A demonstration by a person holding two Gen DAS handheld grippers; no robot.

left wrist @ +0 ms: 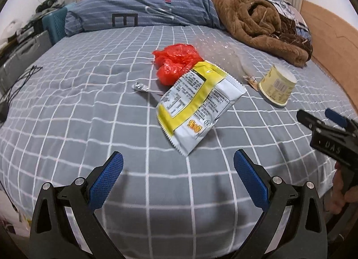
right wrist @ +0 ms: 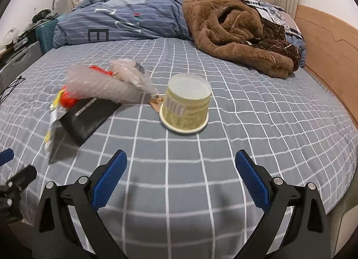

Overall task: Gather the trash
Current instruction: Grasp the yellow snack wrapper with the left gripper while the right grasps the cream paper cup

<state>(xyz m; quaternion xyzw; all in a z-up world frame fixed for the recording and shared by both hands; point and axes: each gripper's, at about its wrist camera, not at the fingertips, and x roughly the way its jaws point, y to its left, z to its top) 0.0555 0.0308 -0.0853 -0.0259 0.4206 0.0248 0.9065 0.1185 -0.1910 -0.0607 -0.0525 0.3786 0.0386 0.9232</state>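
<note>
Cup (right wrist: 186, 104) ahead of right hand-held gripper (right wrist: 181, 183).

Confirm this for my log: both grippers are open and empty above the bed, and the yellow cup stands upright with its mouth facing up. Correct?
Not quite. The yellow cup is upside down: the right wrist view shows its wide rim on the bed sheet and its flat base on top. The rest holds: the left gripper and right gripper are open and empty.

bare sheet (right wrist: 179, 158) before cup (right wrist: 186, 104)
</note>
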